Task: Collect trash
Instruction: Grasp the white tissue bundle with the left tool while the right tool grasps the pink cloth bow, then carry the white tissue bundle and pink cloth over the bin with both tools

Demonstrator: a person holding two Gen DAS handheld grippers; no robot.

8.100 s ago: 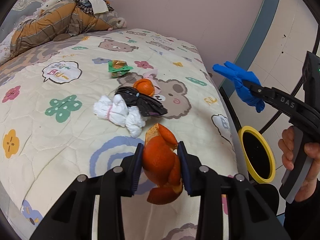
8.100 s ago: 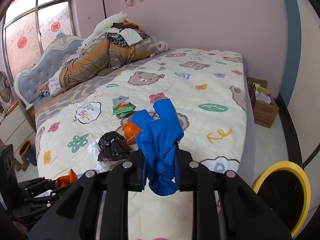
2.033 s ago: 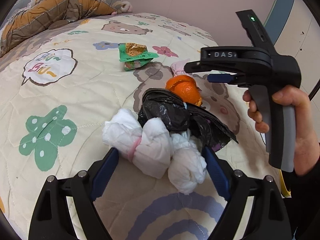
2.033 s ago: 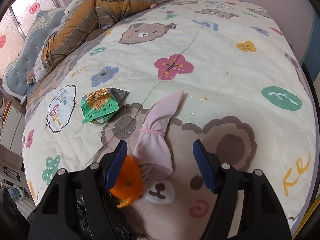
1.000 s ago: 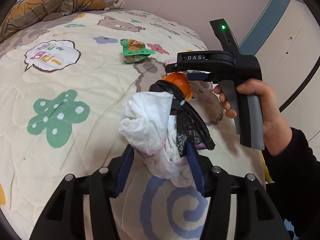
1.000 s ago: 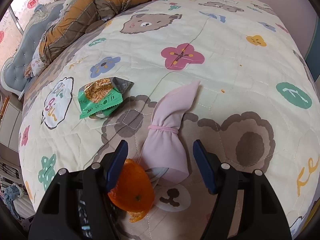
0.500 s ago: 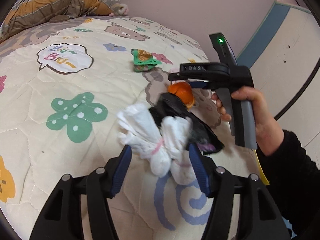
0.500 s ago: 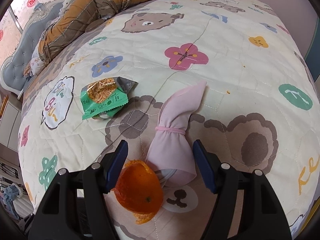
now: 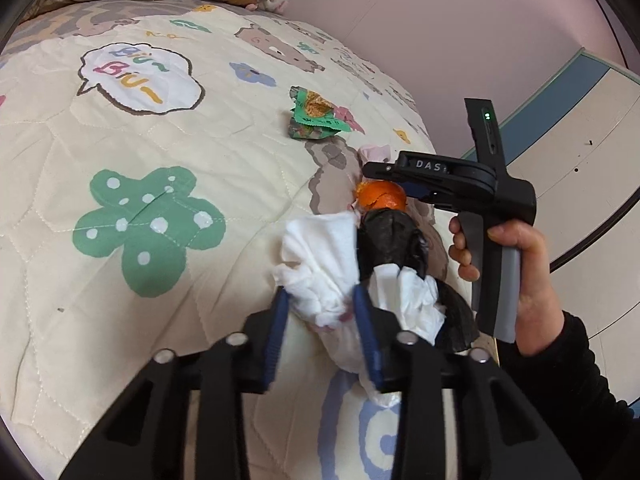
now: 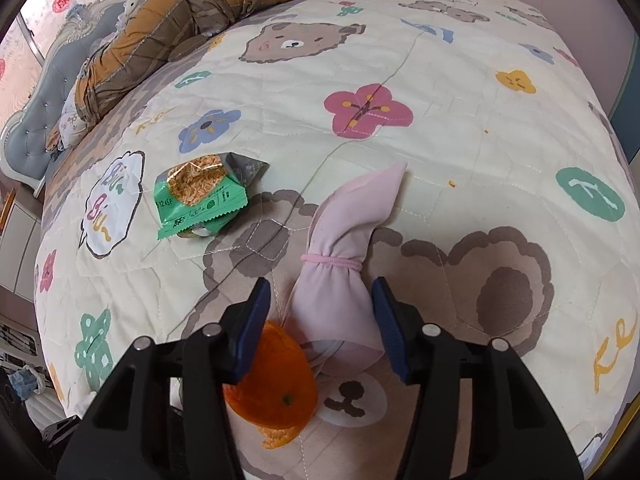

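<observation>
My left gripper (image 9: 320,320) is shut on a white tissue bundle (image 9: 320,268) and holds it just above the bedspread. A black plastic bag (image 9: 394,240) lies right behind it, then an orange peel (image 9: 382,196). My right gripper (image 10: 320,320) is open, its jaws on either side of a pink cloth bundle (image 10: 340,284) tied with a pink band. The orange peel (image 10: 276,384) lies under its left finger. In the left wrist view the right gripper's fingers (image 9: 380,170) hover over the peel. A green snack wrapper (image 10: 204,196) lies further back on the bed.
The bedspread (image 10: 460,92) has a cartoon bear and flower print. A rolled brown quilt (image 10: 168,24) lies at the head of the bed. The bed's right edge drops to a pale floor (image 9: 580,160) by the pink wall.
My left gripper has closed on the white tissue bundle and lifted it a little. My right gripper has crept forward around the pink cloth, still open.
</observation>
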